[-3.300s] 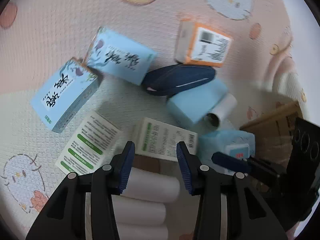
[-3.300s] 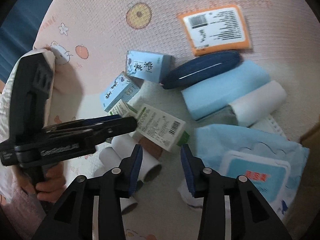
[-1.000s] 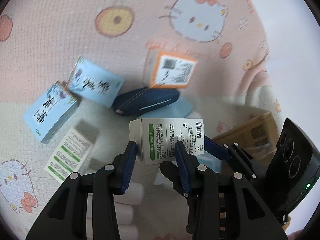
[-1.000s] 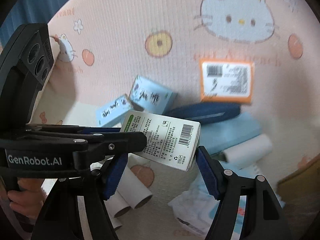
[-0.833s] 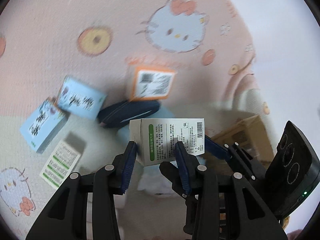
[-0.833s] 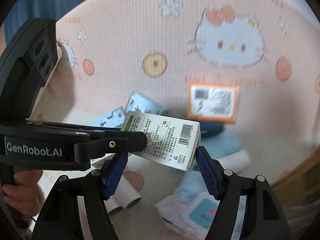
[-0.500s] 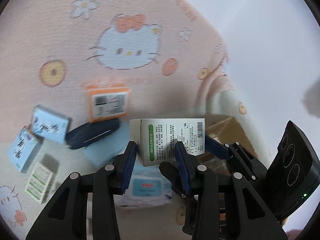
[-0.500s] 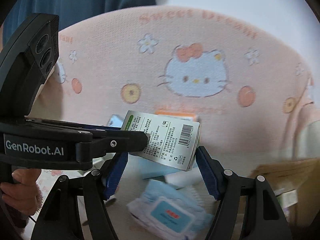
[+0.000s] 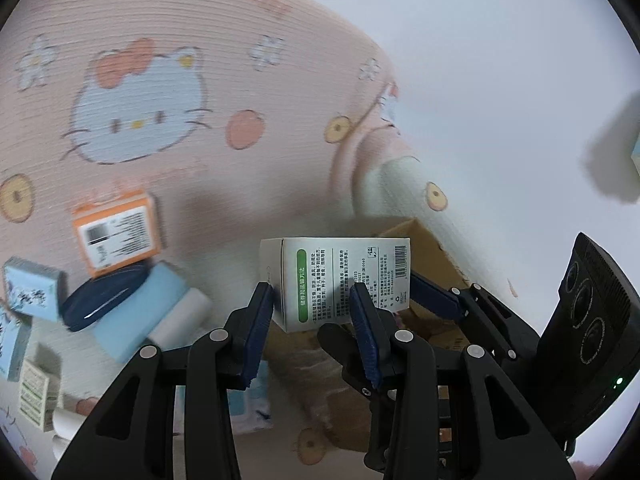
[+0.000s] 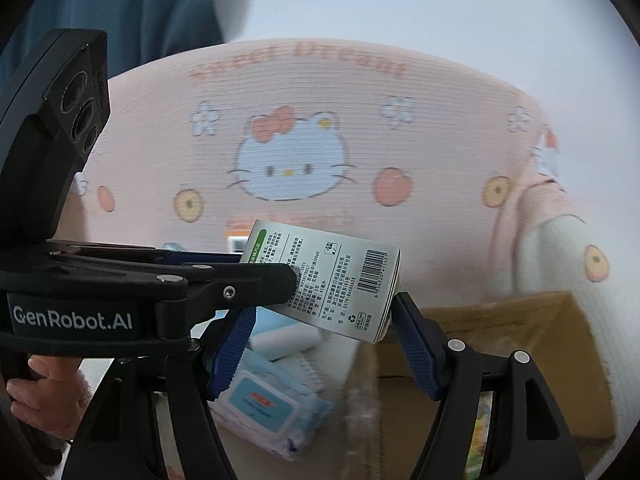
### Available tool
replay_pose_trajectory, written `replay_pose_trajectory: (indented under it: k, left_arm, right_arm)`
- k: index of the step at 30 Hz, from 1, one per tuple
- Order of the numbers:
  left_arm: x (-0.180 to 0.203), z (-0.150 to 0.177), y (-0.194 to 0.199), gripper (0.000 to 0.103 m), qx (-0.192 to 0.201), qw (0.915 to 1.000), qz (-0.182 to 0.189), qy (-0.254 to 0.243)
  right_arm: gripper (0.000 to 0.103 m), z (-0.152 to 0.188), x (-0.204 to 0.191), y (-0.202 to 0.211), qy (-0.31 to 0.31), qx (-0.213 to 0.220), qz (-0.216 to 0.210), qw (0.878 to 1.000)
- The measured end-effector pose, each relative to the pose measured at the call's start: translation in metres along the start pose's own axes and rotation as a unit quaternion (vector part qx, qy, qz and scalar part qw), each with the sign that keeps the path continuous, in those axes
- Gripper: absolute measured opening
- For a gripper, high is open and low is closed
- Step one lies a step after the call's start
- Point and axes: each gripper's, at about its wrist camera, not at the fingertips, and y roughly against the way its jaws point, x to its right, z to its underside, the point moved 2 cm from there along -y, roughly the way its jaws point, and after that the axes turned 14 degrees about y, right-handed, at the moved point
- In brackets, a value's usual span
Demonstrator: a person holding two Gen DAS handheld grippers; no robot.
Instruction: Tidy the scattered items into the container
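The left gripper, jaws clamped on the green-and-white medicine box, has lifted it off the blanket; the right gripper brackets its barcode end, contact unclear; the cardboard box now lies just beyond.

grippers: 2, left gripper and right gripper
white-and-green cartons: 2, one held box off the bed, one small box lying at far left
light blue printed boxes: 2, second cut by the frame edge
orange-edged box: 1
dark blue pouch: 1
plain blue block: 1
white rolls: 2 countable, others unclear
wipes pack: 1
cardboard container: 1
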Motion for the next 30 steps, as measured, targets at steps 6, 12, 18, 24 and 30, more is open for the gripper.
replay_pose_trajectory:
  k: [6,12,18,24,30]
  left_arm:
    - [0.029,0.005,-0.031,0.044,-0.029,0.9995,0.013,0.010]
    - [0.055,0.008,-0.063,0.044,-0.065,0.9973,0.031,0.007]
    - [0.074,0.016,-0.101,0.043,-0.103,0.9940,0.033,0.015]
    - [0.083,0.016,-0.136,0.043,-0.127,0.9904,0.029,0.048]
    - [0.105,0.020,-0.169,0.043,-0.142,0.9895,0.009,0.026]
  right_arm:
    - [0.069,0.014,0.037,0.005,0.001,-0.025,0.007,1.000]
    - [0.069,0.033,0.072,0.015,-0.001,-0.042,0.020,0.999]
    - [0.069,0.056,0.104,0.014,-0.003,-0.063,0.024,0.998]
    - [0.069,0.079,0.138,0.004,-0.018,-0.081,-0.009,0.997]
    - [0.069,0.094,0.172,-0.011,-0.026,-0.111,-0.022,0.993]
